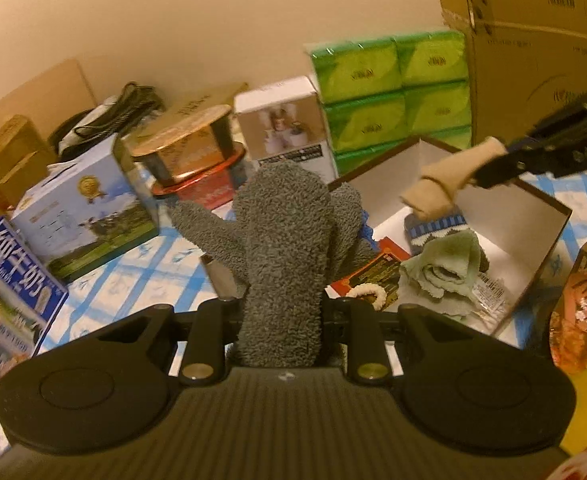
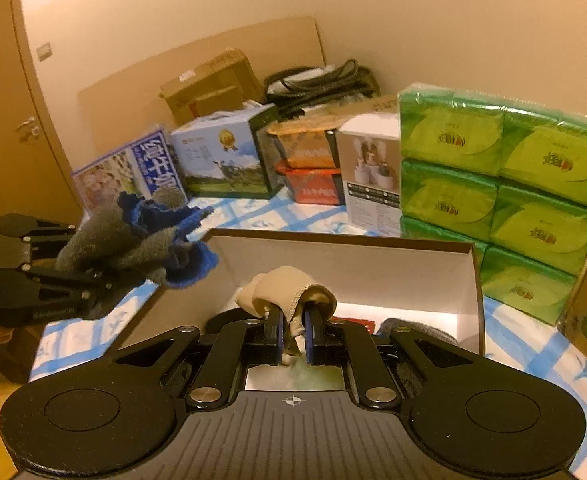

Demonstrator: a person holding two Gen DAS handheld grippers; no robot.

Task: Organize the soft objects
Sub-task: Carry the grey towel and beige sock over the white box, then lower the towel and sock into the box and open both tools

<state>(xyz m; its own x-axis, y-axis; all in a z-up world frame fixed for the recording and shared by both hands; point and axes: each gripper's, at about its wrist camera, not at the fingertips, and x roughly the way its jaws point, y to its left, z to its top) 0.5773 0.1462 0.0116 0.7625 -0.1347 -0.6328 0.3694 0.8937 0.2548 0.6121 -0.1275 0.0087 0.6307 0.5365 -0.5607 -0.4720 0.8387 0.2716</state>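
My left gripper [image 1: 281,304] is shut on grey fluffy gloves with blue cuffs [image 1: 285,240], held above the blue checked tablecloth just left of the open white-lined box [image 1: 549,236]. In the right wrist view the left gripper [image 2: 105,280] and the gloves [image 2: 133,248] hang at the box's left corner. My right gripper [image 2: 293,320] is shut on a beige sock [image 2: 285,288] above the box [image 2: 373,256]; the sock [image 1: 445,184] also shows in the left wrist view. In the box lie a pale green cloth [image 1: 445,264] and a blue-striped knit item [image 1: 437,228].
Green tissue packs [image 2: 501,184] stand behind the box at right. Milk cartons [image 2: 229,160], noodle bowls [image 2: 309,168] and a white product box [image 2: 369,168] line the back. A large cardboard box [image 1: 525,40] stands far right. A snack packet [image 1: 373,276] lies beside the box.
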